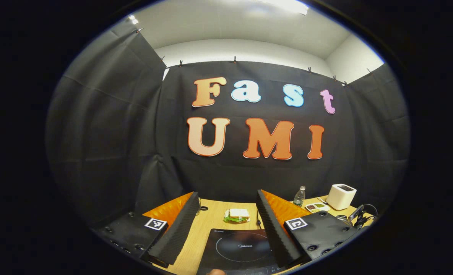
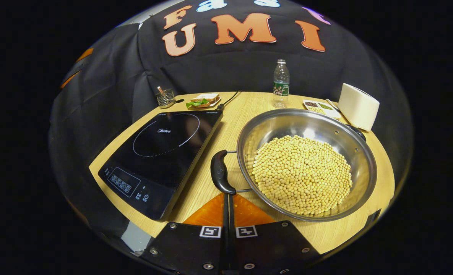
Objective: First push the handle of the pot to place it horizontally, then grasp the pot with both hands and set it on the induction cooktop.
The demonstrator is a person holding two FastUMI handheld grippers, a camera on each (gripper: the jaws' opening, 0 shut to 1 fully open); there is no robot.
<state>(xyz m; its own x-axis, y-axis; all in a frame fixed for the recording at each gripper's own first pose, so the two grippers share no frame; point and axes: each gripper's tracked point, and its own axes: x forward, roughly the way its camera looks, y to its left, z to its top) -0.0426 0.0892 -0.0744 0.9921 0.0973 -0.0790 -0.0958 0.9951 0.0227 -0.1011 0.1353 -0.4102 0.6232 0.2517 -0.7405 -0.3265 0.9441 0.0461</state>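
Pot of beans beside the cooktop, right gripper at its handle

The induction cooktop reads "Midea". The pot sits at its 3 o'clock on the table; the right gripper, clenched with nothing between its fingers, touches the near handle at 12 o'clock. The left gripper hangs released above the cooktop.

A wooden table carries a cooktop at centre left and a pot of beans at centre right. Along its far edge stand a wire cup, a sandwich, a bottle, a small tray and a white box.
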